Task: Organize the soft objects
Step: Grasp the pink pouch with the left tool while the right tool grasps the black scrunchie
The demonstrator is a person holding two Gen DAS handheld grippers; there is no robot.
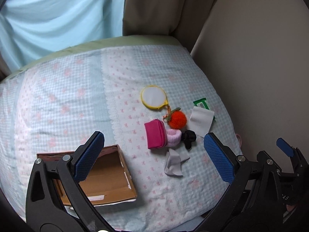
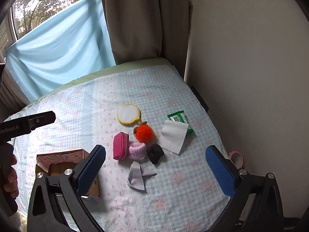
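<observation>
Small soft things lie in a cluster on the checked bedspread (image 1: 67, 100) (image 2: 154, 89): a magenta pouch (image 1: 155, 135) (image 2: 120, 146), a pink knitted cuff (image 1: 173, 138) (image 2: 137, 150), a black scrunchie (image 1: 188, 138) (image 2: 155, 152), an orange pompom (image 1: 176, 118) (image 2: 144, 133), a grey cloth (image 1: 174, 163) (image 2: 138, 176), a white tissue (image 1: 200, 120) (image 2: 173, 136) over a green packet (image 1: 201, 103) (image 2: 178, 117), and a yellow-rimmed round pad (image 1: 153, 96) (image 2: 128, 114). An open cardboard box (image 1: 108, 176) (image 2: 58, 162) sits to the left. My left gripper (image 1: 154, 158) and right gripper (image 2: 155, 173) both hover open, holding nothing.
A beige wall (image 2: 251, 77) runs close along the bed's right edge. A pink ring-shaped thing (image 2: 236, 158) sits in that gap. Blue sheet (image 2: 58, 44) and brown curtain (image 2: 135, 19) hang behind the bed. A hand (image 2: 11, 177) holds the left gripper's handle at left.
</observation>
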